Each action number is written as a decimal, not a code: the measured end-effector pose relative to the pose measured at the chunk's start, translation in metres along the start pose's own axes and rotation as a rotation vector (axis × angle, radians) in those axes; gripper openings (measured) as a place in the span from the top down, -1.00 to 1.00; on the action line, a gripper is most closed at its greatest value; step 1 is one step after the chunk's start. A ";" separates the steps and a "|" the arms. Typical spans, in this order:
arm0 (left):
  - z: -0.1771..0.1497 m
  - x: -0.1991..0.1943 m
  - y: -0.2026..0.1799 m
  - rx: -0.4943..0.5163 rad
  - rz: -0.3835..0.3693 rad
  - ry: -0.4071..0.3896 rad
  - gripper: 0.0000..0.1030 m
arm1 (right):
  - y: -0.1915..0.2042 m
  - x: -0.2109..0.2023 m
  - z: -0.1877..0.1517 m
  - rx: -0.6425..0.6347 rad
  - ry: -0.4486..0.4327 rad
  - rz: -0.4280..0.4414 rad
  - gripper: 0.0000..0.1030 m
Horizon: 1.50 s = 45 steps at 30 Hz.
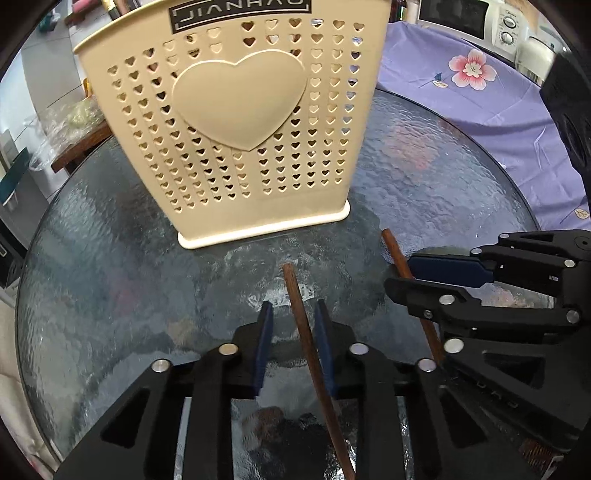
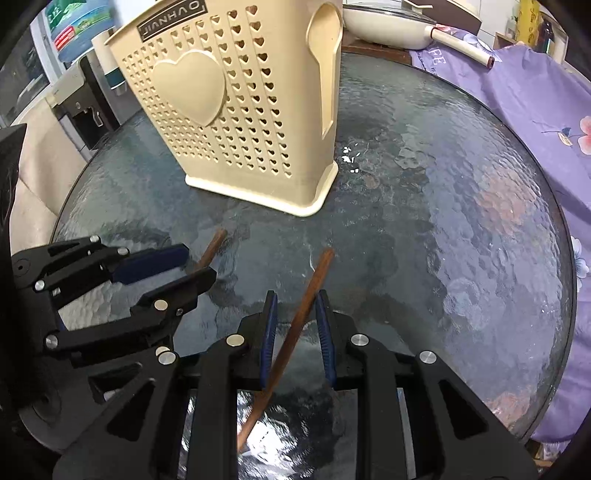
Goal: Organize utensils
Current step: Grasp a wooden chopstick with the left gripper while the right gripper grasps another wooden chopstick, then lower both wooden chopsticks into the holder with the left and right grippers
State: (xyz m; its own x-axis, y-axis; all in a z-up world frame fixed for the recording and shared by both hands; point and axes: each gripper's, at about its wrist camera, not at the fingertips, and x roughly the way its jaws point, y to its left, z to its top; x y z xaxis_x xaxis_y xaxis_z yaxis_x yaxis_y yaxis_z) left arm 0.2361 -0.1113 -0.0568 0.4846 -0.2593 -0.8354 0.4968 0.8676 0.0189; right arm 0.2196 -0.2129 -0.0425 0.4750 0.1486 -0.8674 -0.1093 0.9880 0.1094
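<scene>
A cream utensil holder (image 1: 236,147) (image 2: 240,122) with heart-shaped holes stands upright at the back of the round glass table (image 1: 424,166) (image 2: 443,203). Two brown chopsticks lie in front of it. My left gripper (image 1: 293,303) (image 2: 199,263) straddles one chopstick (image 1: 306,343) (image 2: 214,243). That stick rests against the right blue pad, and a gap shows at the left pad. My right gripper (image 2: 296,293) (image 1: 400,272) straddles the other chopstick (image 2: 314,280) (image 1: 393,251), which runs slantwise between narrow jaws. Neither pair of pads visibly squeezes its stick.
A purple flowered cloth (image 1: 480,103) (image 2: 535,110) covers the surface to the right of the glass. A microwave (image 1: 465,14) and a white pan (image 2: 388,29) sit behind it. A water dispenser (image 2: 85,110) stands at the left. The two grippers sit close side by side.
</scene>
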 end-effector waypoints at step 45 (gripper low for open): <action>0.006 -0.118 0.039 -0.132 -0.112 -0.288 0.88 | -0.022 -0.113 -0.013 0.108 -0.408 0.307 0.86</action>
State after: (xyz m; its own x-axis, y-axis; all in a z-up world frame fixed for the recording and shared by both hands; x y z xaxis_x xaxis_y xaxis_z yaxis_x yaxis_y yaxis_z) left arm 0.2023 -0.0494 0.0460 0.6253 -0.4492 -0.6382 0.4700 0.8696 -0.1515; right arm 0.1569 -0.2521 0.0468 0.7390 0.4155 -0.5303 -0.2162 0.8918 0.3974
